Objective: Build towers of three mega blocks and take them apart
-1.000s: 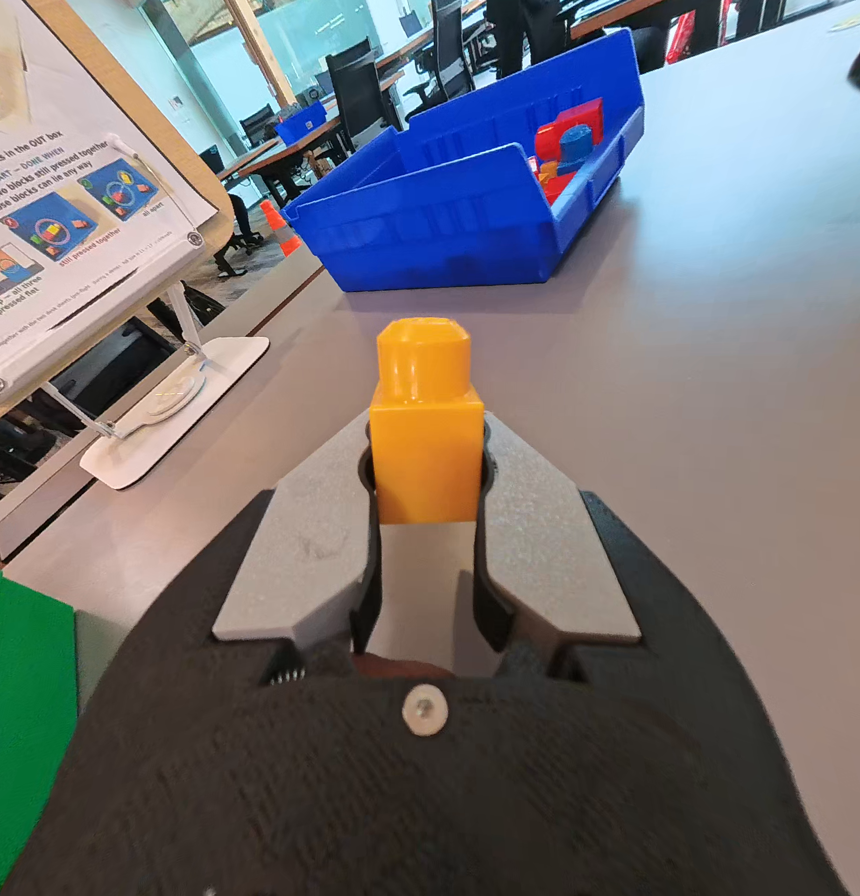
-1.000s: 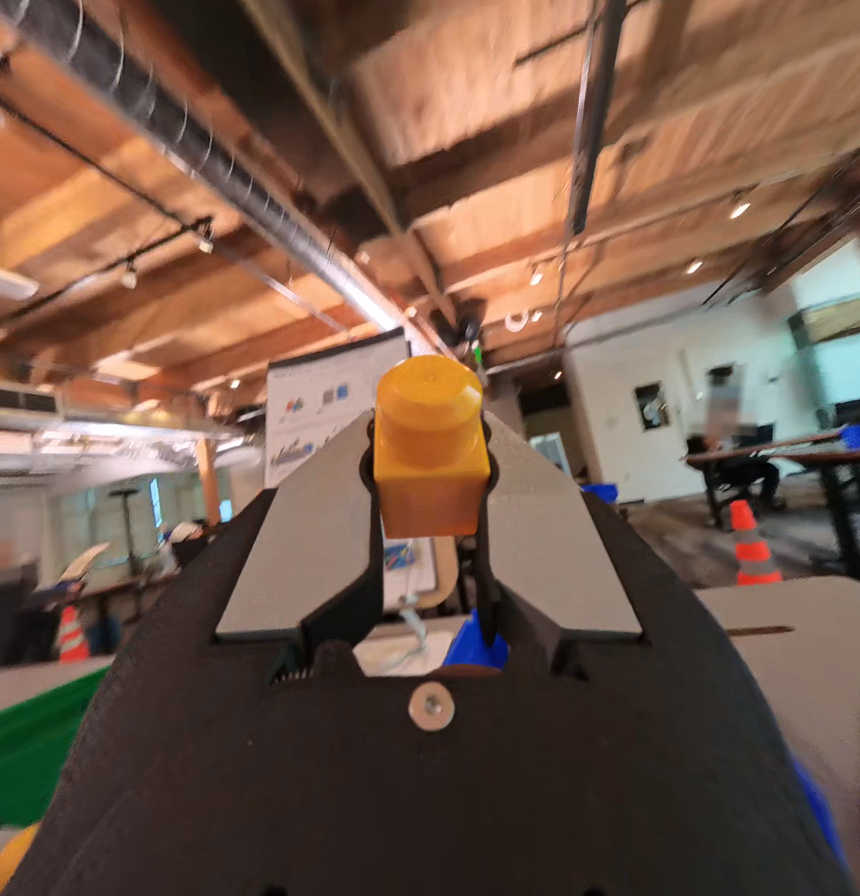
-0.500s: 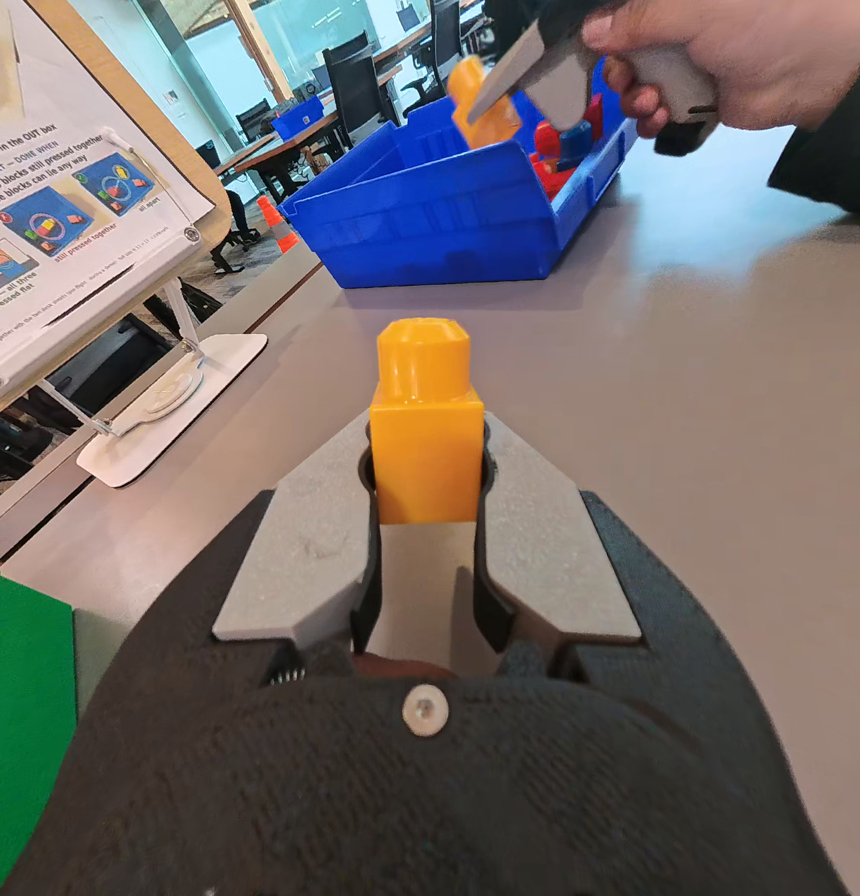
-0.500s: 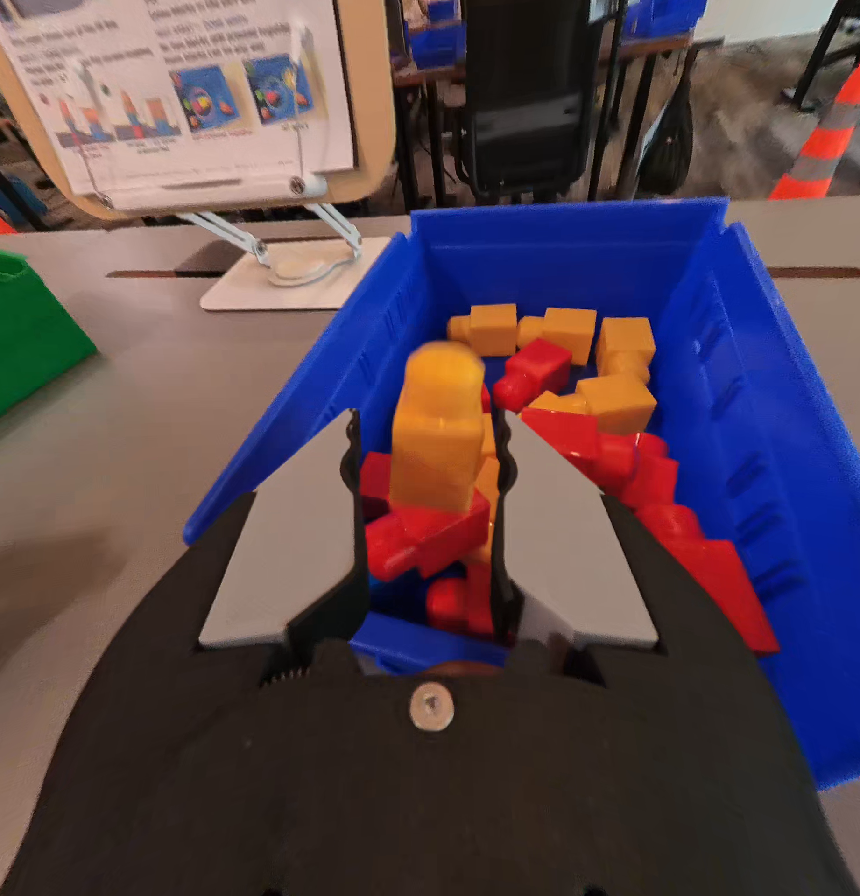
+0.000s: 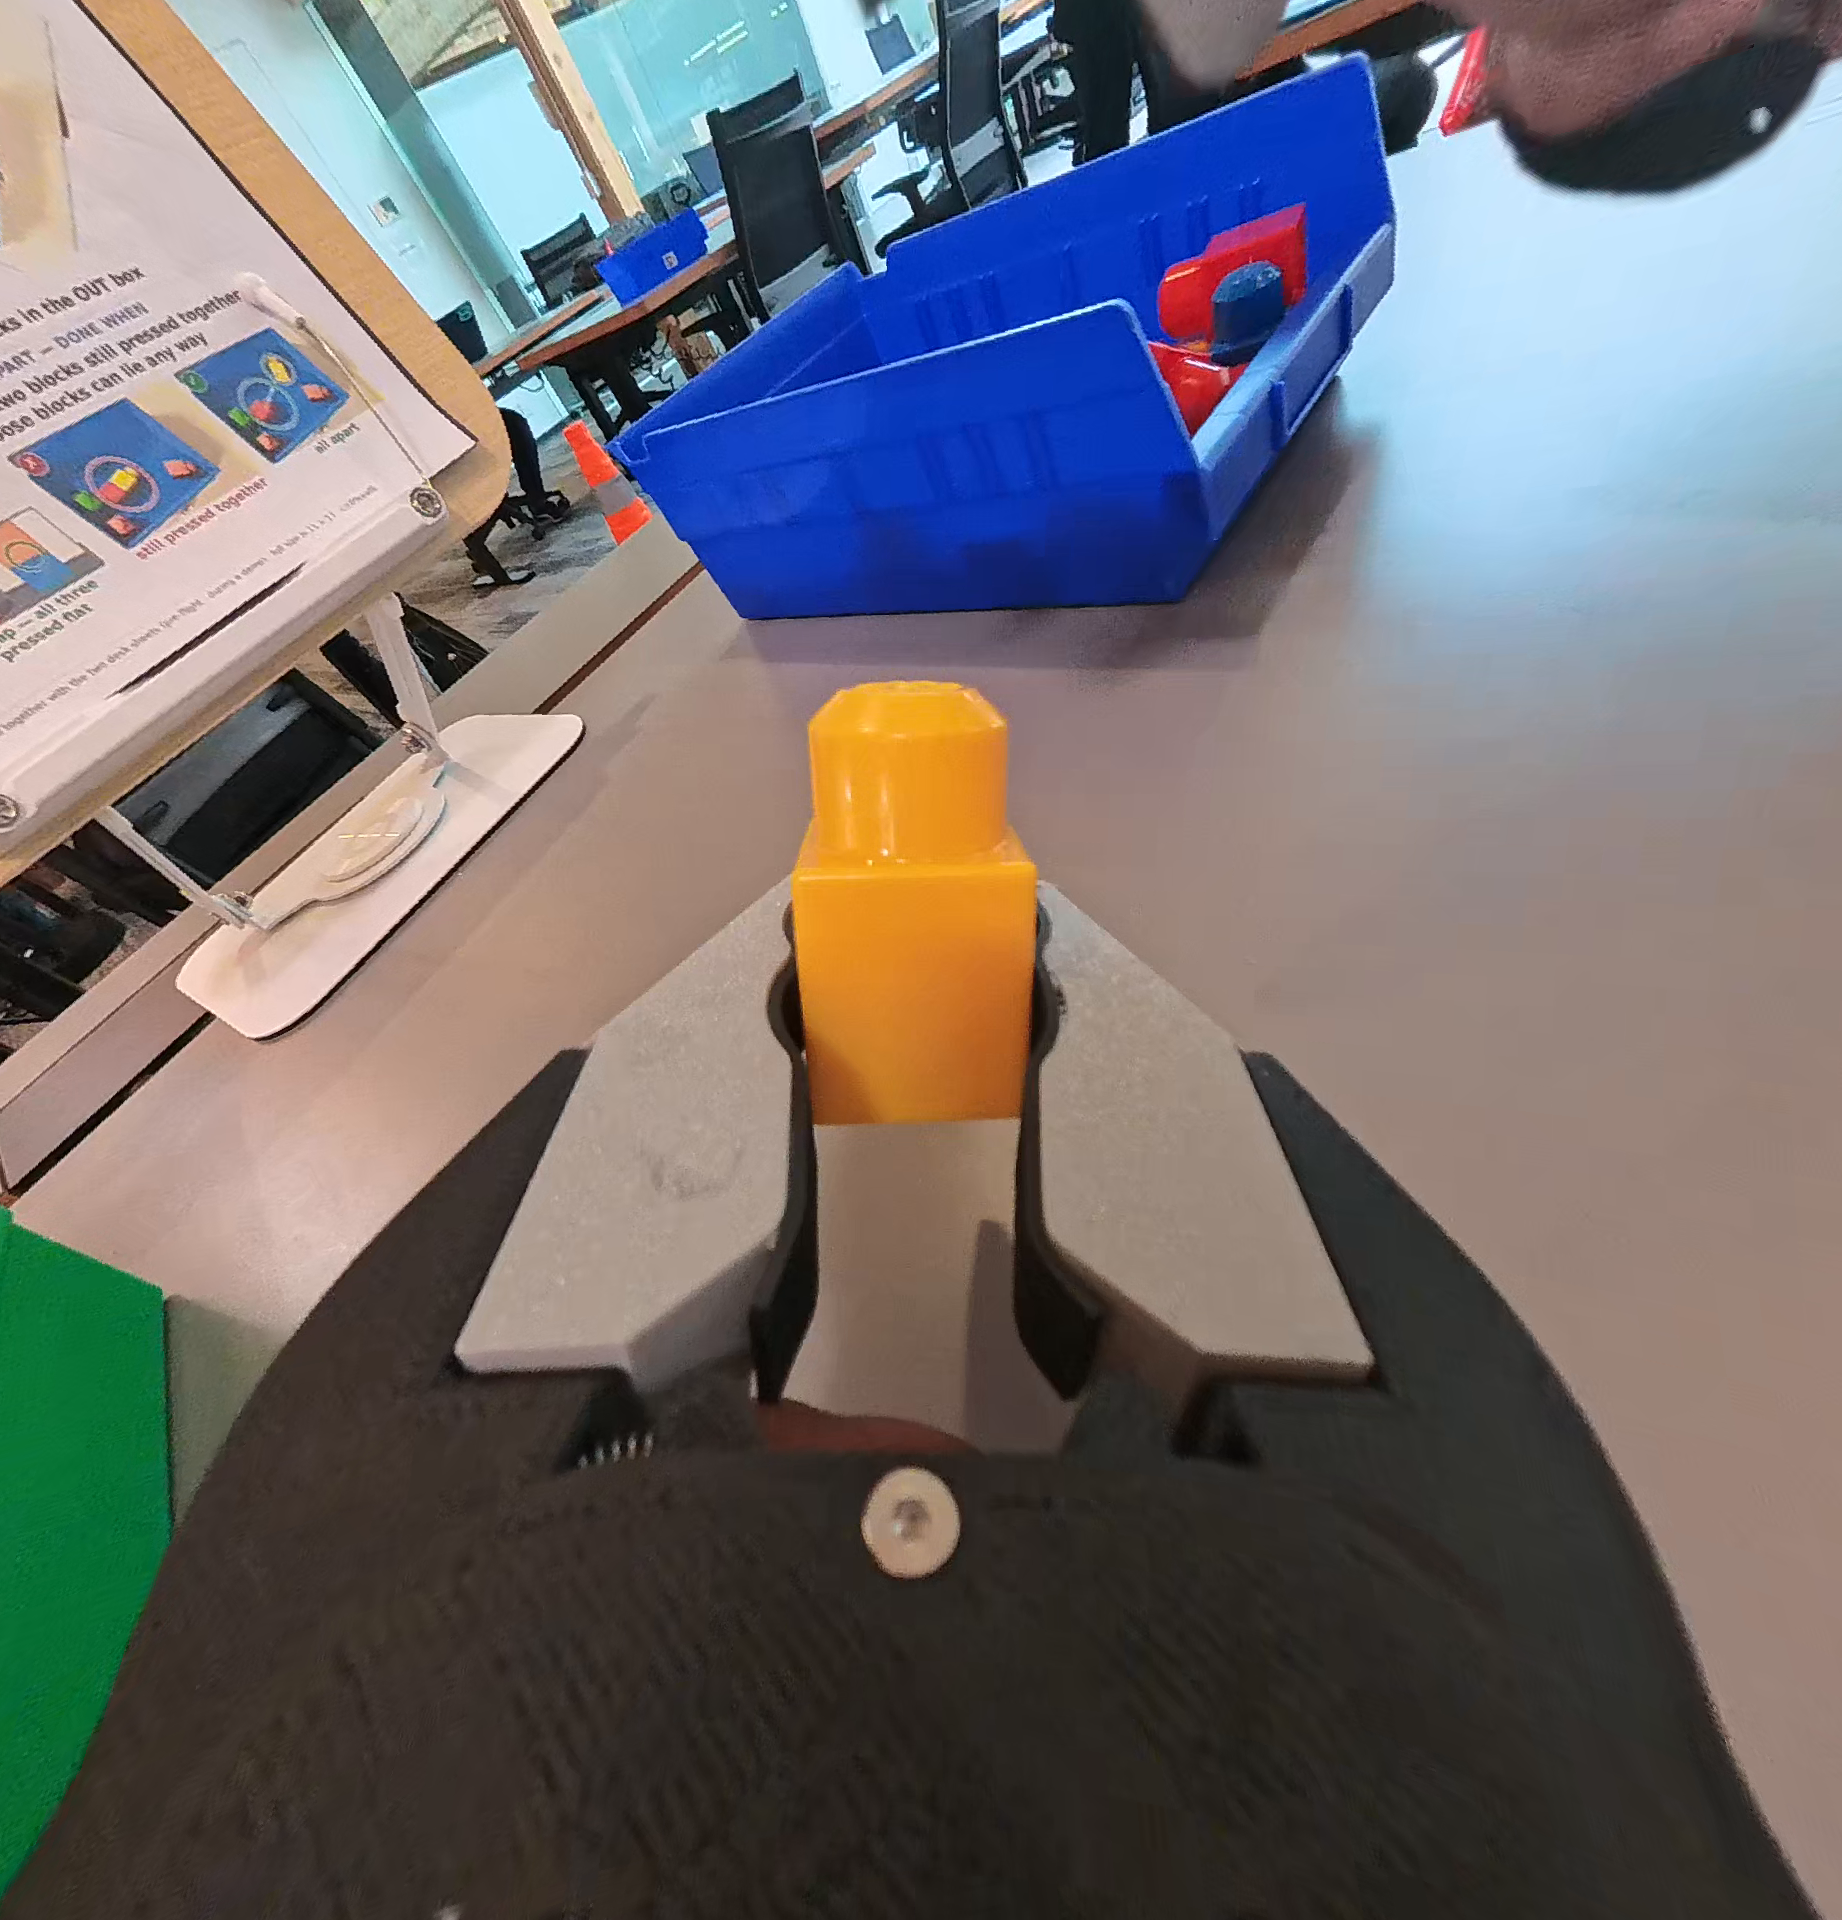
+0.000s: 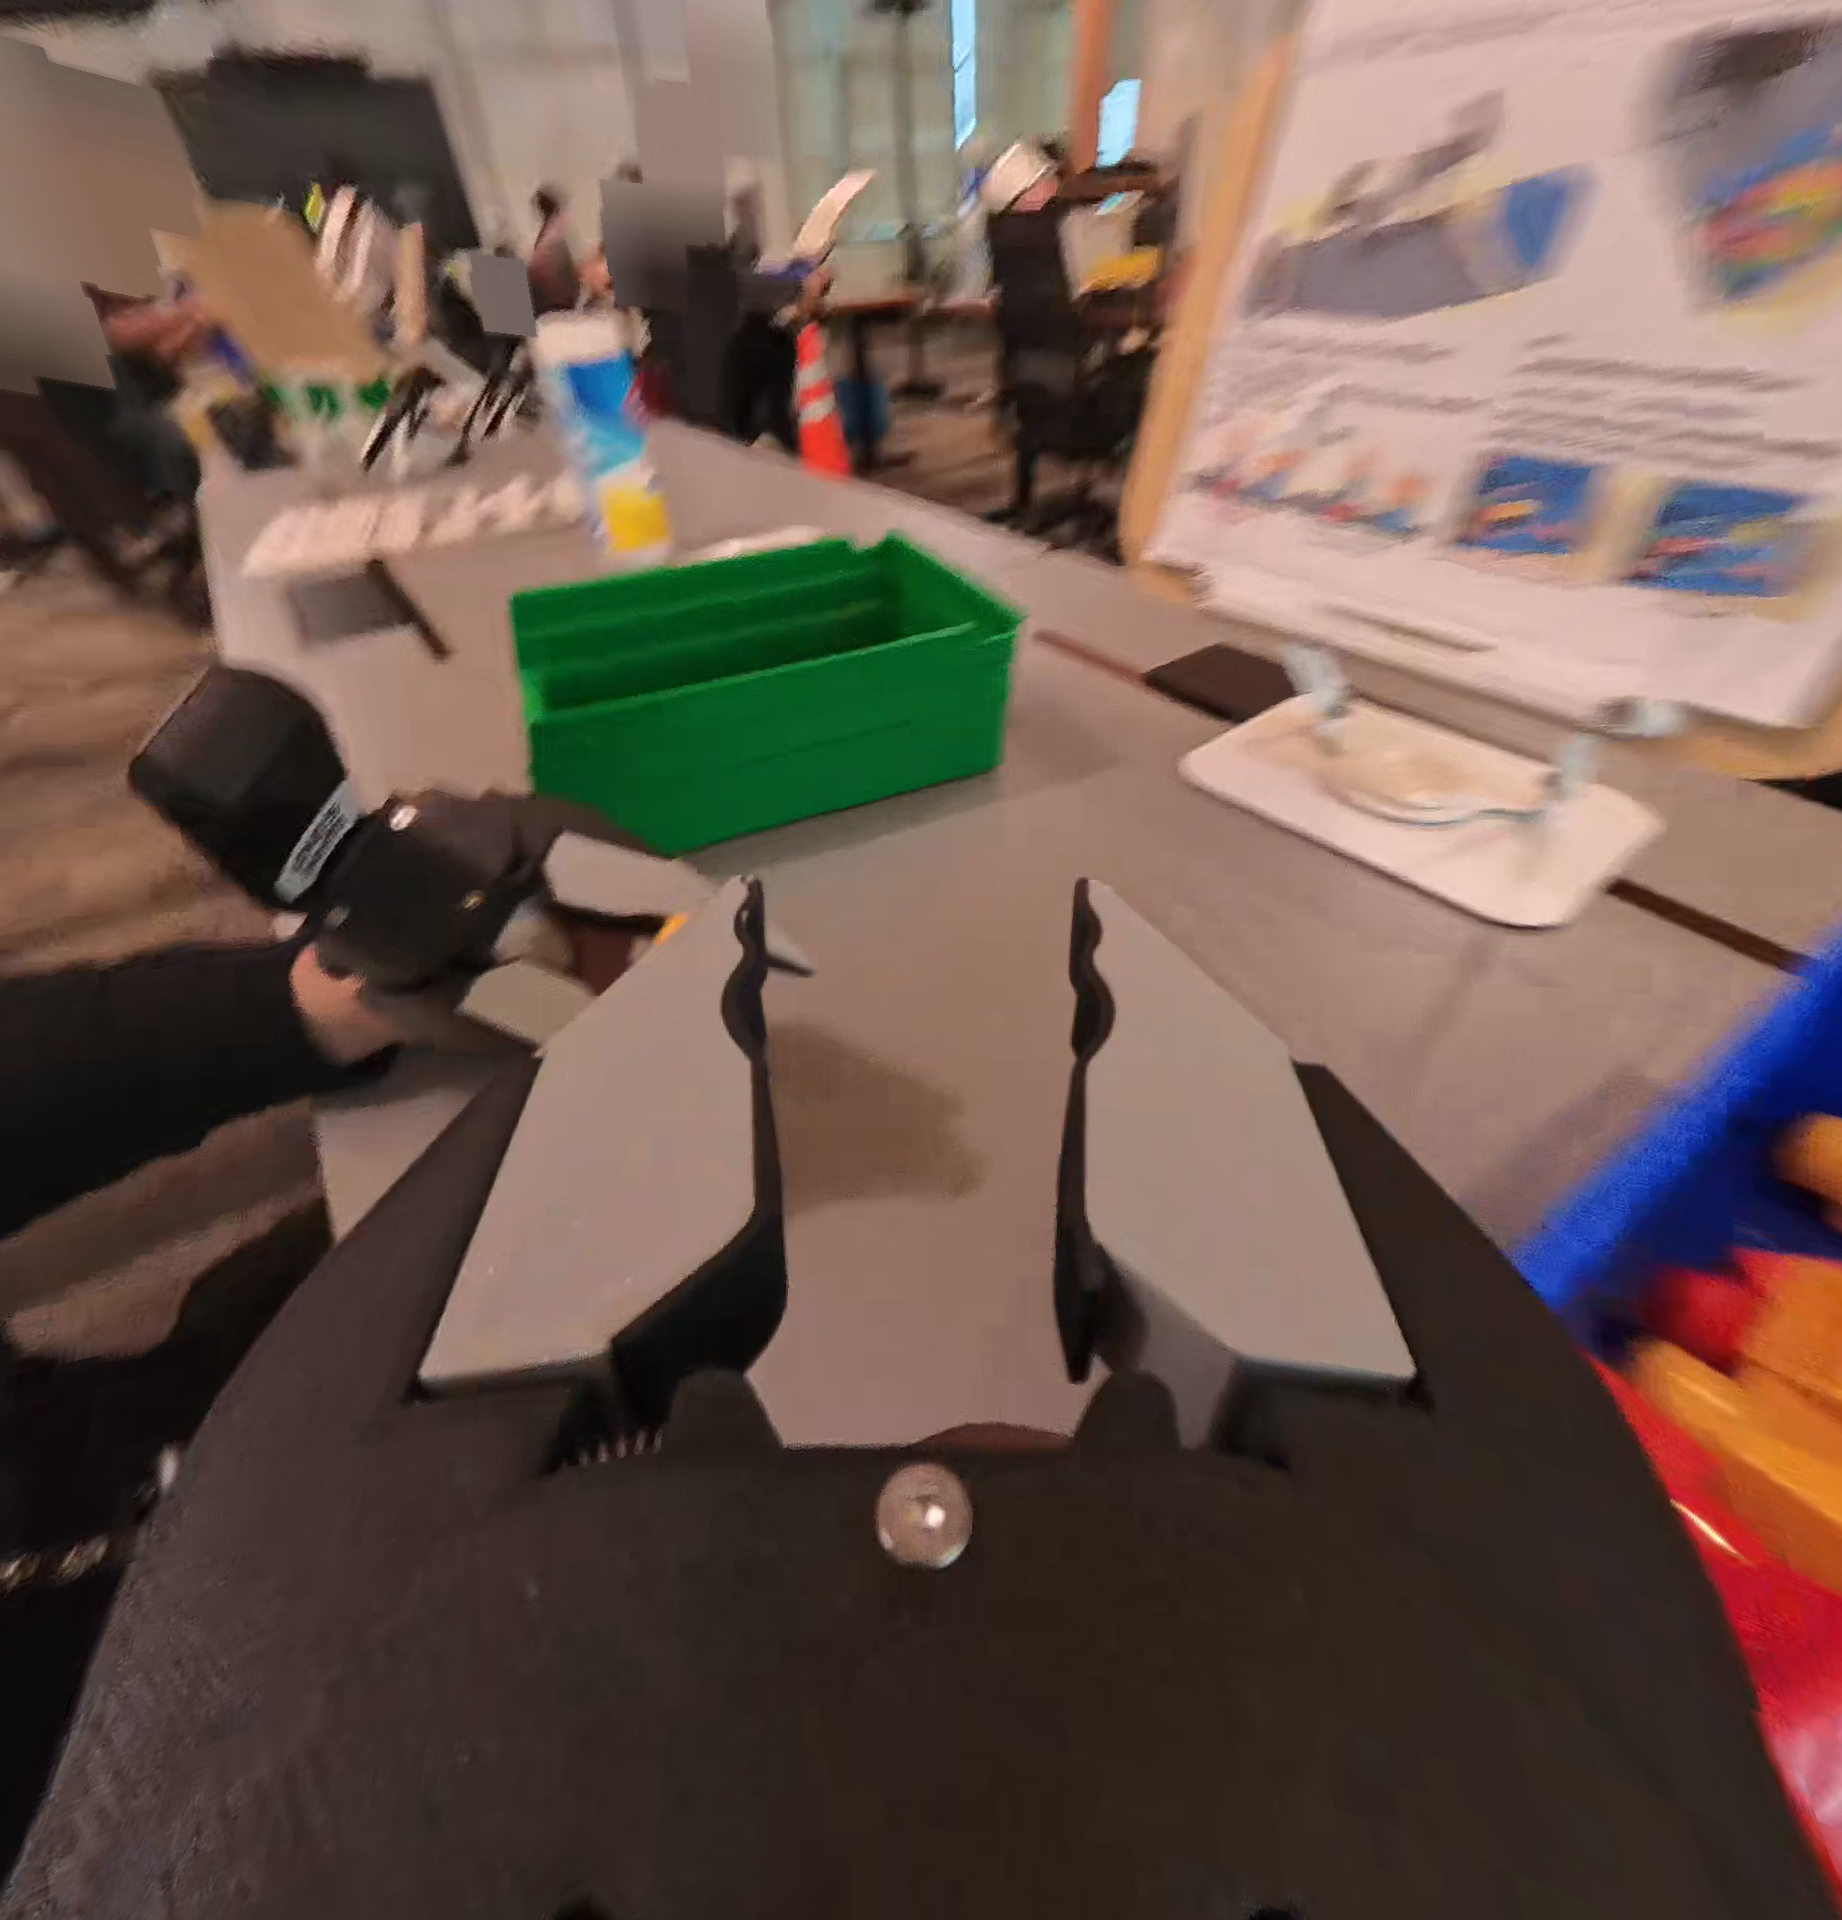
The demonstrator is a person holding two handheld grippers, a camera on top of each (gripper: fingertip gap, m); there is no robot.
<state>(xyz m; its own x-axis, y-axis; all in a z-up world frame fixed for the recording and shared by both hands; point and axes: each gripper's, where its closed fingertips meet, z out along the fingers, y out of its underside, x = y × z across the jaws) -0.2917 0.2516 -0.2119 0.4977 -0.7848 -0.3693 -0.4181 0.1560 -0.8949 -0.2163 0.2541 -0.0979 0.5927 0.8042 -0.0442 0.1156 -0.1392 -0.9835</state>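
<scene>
While the left gripper (image 5: 912, 997) clamps an orange block (image 5: 909, 935) between its grey fingers (image 5: 678, 1132), the right gripper (image 6: 917, 914) hangs over the grey table (image 5: 1468, 831) with its jaws apart and nothing between them. The held block sits upright, its round stud pointing away from the camera, gripped by two opposite flat sides of its square body — the stud itself is left free. Beyond it stands the blue bin (image 5: 927, 488), where a red block (image 5: 1249, 260) and a dark blue block (image 5: 1244, 307) show above the rim; in the right wrist view a blurred corner of the same bin holds more red and orange pieces. A green bin (image 6: 761, 675) sits well apart on the far side, near the instruction sheet on its stand (image 5: 158, 436).

As a judgement, the block looks like hollow moulded plastic: light, stiff and glossy, so it could slip or twist if pinched near an edge. Flat side walls are the place to hold — squarely and low on the body, keeping the stud and the open underside clear for mating. Pressing pieces together probably needs a straight push along the stud's axis.
</scene>
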